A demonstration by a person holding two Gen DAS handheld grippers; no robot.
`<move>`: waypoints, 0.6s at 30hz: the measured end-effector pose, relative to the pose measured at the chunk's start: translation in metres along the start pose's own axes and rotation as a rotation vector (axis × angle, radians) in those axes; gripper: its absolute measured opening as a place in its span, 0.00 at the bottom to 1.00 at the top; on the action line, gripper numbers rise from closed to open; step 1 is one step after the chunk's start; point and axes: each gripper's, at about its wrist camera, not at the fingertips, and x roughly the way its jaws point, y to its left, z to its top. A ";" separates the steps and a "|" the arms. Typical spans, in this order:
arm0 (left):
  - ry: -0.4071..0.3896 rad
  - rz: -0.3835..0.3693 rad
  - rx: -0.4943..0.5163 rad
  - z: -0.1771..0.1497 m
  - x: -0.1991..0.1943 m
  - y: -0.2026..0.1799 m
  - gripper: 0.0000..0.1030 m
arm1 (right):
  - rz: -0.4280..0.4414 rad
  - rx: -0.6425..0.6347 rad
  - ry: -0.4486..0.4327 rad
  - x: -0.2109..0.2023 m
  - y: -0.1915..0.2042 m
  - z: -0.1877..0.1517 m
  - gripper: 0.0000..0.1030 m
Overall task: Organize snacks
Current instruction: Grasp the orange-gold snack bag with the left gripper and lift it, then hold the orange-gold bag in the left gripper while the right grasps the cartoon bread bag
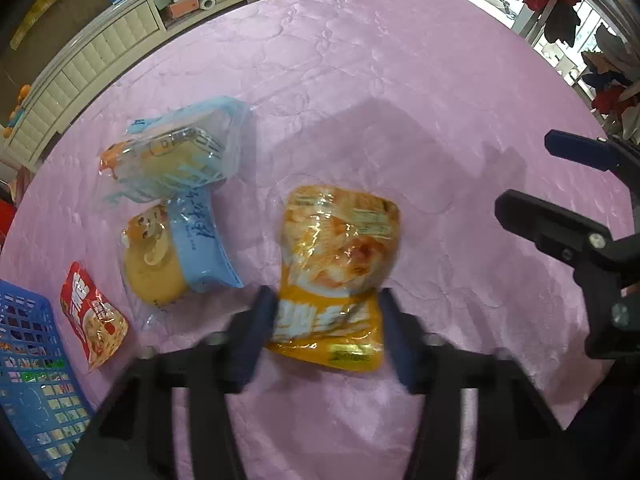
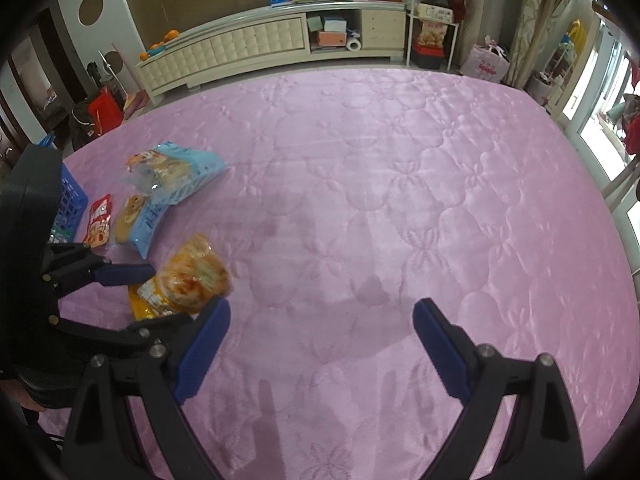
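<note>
Your left gripper (image 1: pixel 326 320) pinches the crinkly orange plastic snack bag (image 1: pixel 340 264) across its waist, long axis pointing away; right gripper (image 2: pixel 322 344) gapes empty.

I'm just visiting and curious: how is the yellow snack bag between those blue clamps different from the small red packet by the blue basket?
The yellow snack bag is clearly larger than the red packet. The yellow snack bag is pinched at its waist by the left hand-held gripper, while the red packet lies untouched. The red packet lies right beside the blue basket; the yellow snack bag sits farther away. Both are glossy sealed snack packs on the pink quilted cover.
</note>
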 end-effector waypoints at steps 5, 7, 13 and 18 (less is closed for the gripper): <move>0.011 0.005 -0.030 0.008 -0.003 0.008 0.35 | -0.007 0.006 0.005 0.001 0.001 -0.001 0.92; -0.014 -0.030 -0.051 -0.001 -0.003 0.009 0.34 | 0.001 0.001 -0.006 0.000 0.002 -0.002 0.92; -0.069 -0.039 -0.134 -0.024 -0.018 0.023 0.34 | 0.035 -0.024 -0.016 0.002 0.013 -0.003 0.92; -0.139 -0.007 -0.149 -0.048 -0.048 0.036 0.35 | 0.129 -0.074 0.017 0.008 0.030 0.002 0.92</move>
